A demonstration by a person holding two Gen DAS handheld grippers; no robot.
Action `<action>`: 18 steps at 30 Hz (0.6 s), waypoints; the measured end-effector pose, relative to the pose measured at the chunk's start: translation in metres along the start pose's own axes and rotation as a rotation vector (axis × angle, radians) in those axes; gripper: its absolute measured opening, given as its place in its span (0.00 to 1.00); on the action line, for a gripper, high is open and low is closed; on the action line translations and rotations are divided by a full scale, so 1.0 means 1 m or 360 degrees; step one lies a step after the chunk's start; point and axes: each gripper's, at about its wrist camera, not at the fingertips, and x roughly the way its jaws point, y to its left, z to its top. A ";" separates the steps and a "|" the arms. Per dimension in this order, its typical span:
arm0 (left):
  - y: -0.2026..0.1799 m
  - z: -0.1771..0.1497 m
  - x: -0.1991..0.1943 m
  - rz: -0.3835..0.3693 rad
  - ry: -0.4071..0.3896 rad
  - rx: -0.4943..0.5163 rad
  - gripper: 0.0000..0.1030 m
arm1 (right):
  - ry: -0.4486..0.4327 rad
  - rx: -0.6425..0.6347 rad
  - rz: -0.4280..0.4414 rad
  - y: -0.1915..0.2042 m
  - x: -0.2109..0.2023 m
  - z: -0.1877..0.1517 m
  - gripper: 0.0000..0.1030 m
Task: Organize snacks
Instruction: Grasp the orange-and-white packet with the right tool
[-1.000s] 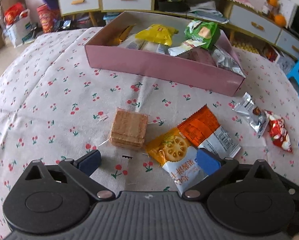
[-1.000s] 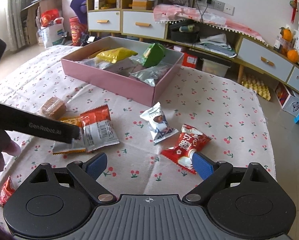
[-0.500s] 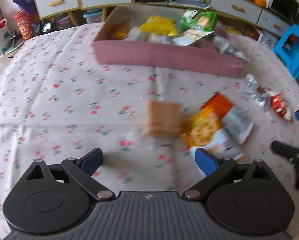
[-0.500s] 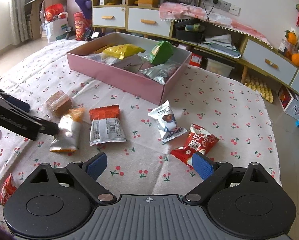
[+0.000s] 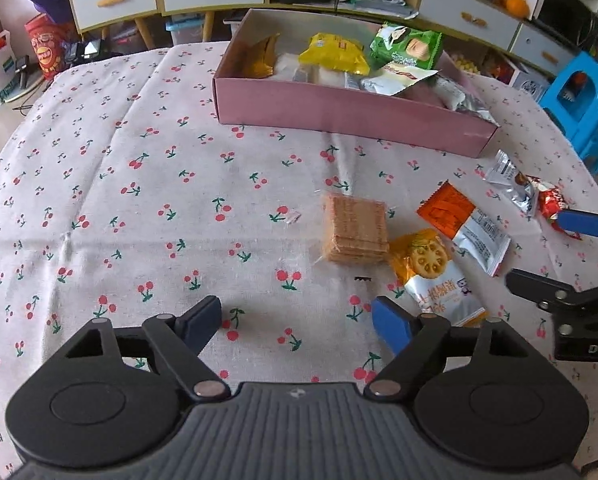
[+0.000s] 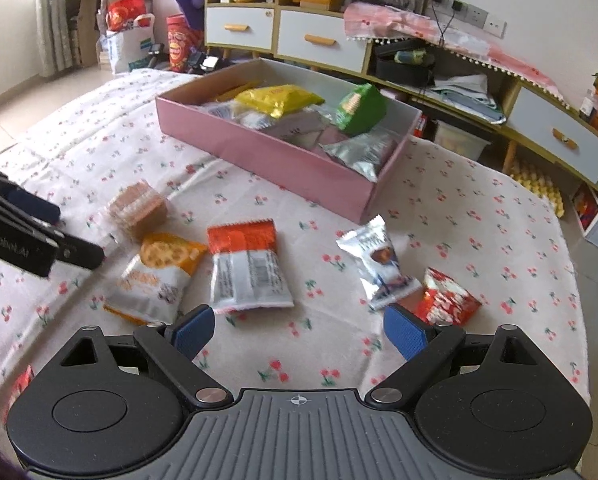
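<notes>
A pink box (image 5: pixel 351 114) (image 6: pixel 267 156) at the far side of the table holds several snack packs. Loose on the cherry-print cloth lie a clear-wrapped stack of crackers (image 5: pixel 355 227) (image 6: pixel 138 210), a yellow-orange biscuit pack (image 5: pixel 435 276) (image 6: pixel 155 276), an orange-and-silver pack (image 5: pixel 465 226) (image 6: pixel 247 266), a silver pack (image 5: pixel 511 182) (image 6: pixel 375 262) and a red pack (image 5: pixel 551 202) (image 6: pixel 447 298). My left gripper (image 5: pixel 297 322) is open and empty, short of the crackers. My right gripper (image 6: pixel 299 330) is open and empty, just short of the orange-and-silver pack.
A small red pack (image 6: pixel 19 386) lies near the table's front left edge. Low cabinets with drawers (image 6: pixel 283 36) stand behind the table, bags (image 6: pixel 131 40) on the floor to the left, a blue stool (image 5: pixel 587 108) to the right.
My left gripper has drawn back and to the left, away from the biscuit pack, which now lies free on the cloth. My right gripper has moved forward and left toward the orange-and-silver pack.
</notes>
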 end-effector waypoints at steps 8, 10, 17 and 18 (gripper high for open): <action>0.007 0.002 -0.001 -0.0029 0.0002 -0.0053 0.74 | 0.0044 -0.0004 0.0087 0.012 0.017 0.021 0.66; 0.008 0.002 -0.002 -0.0035 0.0001 -0.0060 0.73 | 0.0100 -0.0039 0.0074 0.018 0.026 0.023 0.57; 0.013 0.002 -0.005 -0.0052 0.0005 -0.0089 0.66 | 0.0123 0.0004 0.0125 0.020 0.034 0.027 0.41; 0.013 0.002 -0.006 -0.0056 0.0005 -0.0097 0.64 | 0.0121 0.0007 0.0123 0.019 0.033 0.027 0.41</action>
